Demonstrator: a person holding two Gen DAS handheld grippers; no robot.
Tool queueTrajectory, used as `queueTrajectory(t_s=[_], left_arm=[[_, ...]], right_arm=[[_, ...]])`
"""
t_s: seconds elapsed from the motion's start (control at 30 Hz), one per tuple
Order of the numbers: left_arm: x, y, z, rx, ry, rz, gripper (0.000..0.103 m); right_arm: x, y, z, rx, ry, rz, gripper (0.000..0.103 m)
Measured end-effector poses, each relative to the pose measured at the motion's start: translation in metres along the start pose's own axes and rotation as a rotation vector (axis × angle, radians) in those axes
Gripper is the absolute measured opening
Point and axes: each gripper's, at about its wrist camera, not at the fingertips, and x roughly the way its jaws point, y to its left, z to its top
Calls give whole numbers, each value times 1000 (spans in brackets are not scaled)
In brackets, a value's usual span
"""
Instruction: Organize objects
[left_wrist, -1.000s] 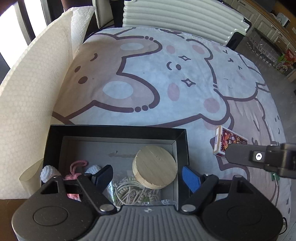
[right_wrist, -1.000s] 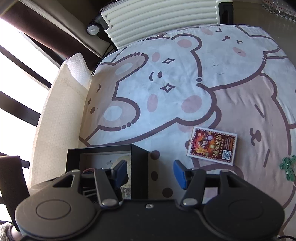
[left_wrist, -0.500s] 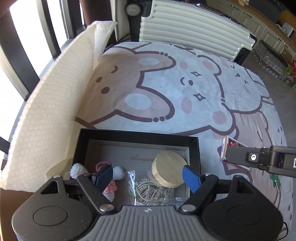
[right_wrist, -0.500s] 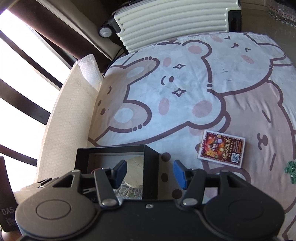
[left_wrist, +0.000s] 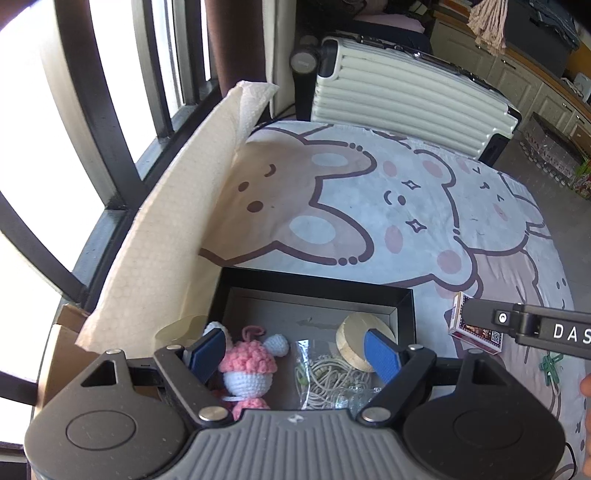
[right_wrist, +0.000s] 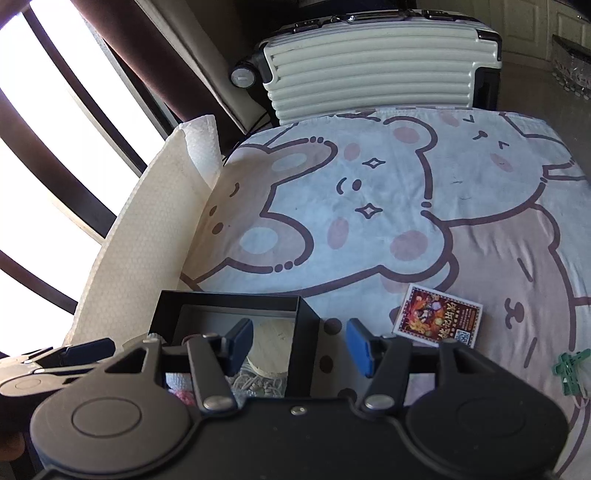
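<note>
A black open box (left_wrist: 404, 314) sits on the bear-print cloth. It holds a pink and white crochet toy (left_wrist: 247, 363), a round wooden disc (left_wrist: 356, 332) and a clear bag of cord (left_wrist: 332, 376). My left gripper (left_wrist: 295, 354) is open and empty, raised above the box. My right gripper (right_wrist: 299, 345) is open and empty above the box's right wall (right_wrist: 308, 332). A card deck box (right_wrist: 437, 320) lies on the cloth right of the box; it also shows in the left wrist view (left_wrist: 476, 330). A small green piece (right_wrist: 570, 369) lies at the far right.
A sheet of white bubble wrap (left_wrist: 166, 236) stands along the left edge by the window. A ribbed cream suitcase (left_wrist: 410, 99) stands behind the table. The bear-print cloth (right_wrist: 369, 221) covers the tabletop beyond the box.
Both grippers have pulled up and back from the box, so more of the table and room shows. The objects in the box and the card deck have not moved.
</note>
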Motion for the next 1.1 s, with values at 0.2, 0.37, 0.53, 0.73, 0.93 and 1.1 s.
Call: queueTrajectory(t_s=[0.2,0.37,0.53,0.73,0.93,1.1], left_arm=[[-19,8,-6,-17,-36,22,83],[-32,11,-11,-14,-63,47,83],[-42,12,-16,-13,-82,68,83],[-49,14,-21,-18,-92,99,83],[-51,20,-25,-38,-89,138,86],[-51,24,-28,-38,-89,162,92]], right_arm=[[-9,7,-4,-61,-35,-4,58],[-16,11,-10,-103,-55,-9,59],[-24,15,-16,-174,-79,-44,62],[-29,18,-21,-224,-92,-78,69],[-30,18,-24,-243,-104,-107,83],[-32,20,-27,-273,-127,-118,95]])
